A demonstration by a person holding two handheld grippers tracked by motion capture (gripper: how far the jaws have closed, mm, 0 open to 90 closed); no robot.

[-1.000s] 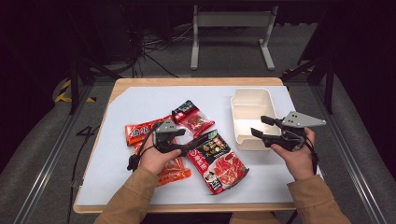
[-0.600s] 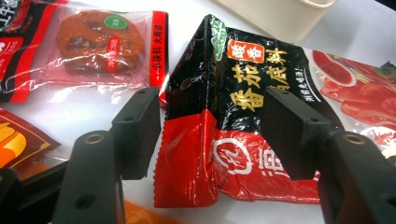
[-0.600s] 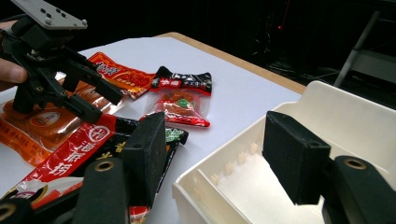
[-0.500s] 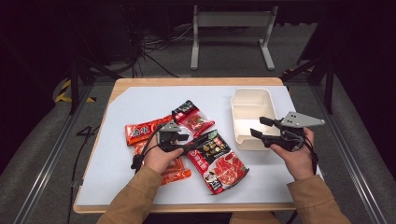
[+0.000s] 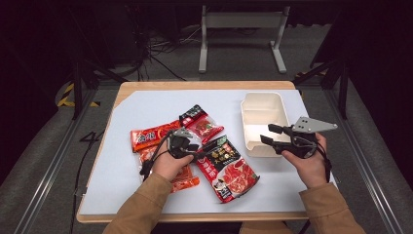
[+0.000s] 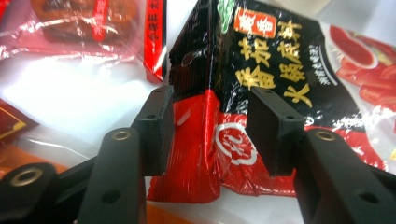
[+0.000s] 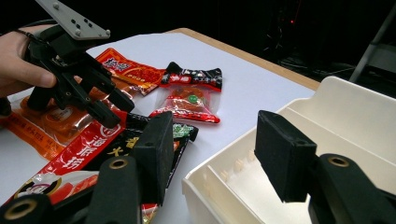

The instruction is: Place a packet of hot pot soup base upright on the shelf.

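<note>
Fingers (image 6: 159,126) of the left gripper (image 5: 195,148) stand apart, straddling a raised fold of the black-and-red sauce packet (image 5: 226,165), which lies on the table (image 5: 122,180) beside the white tray (image 5: 263,117). The right gripper (image 5: 272,135), fingers also apart, hovers at the tray's near wall. Slick film could slide free if they pinch only the crease.

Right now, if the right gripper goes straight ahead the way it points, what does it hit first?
Most likely the white tray. The open right gripper points at the tray's near corner, jaws on either side of its rim. Depth is unclear, but nothing else lies between.
</note>
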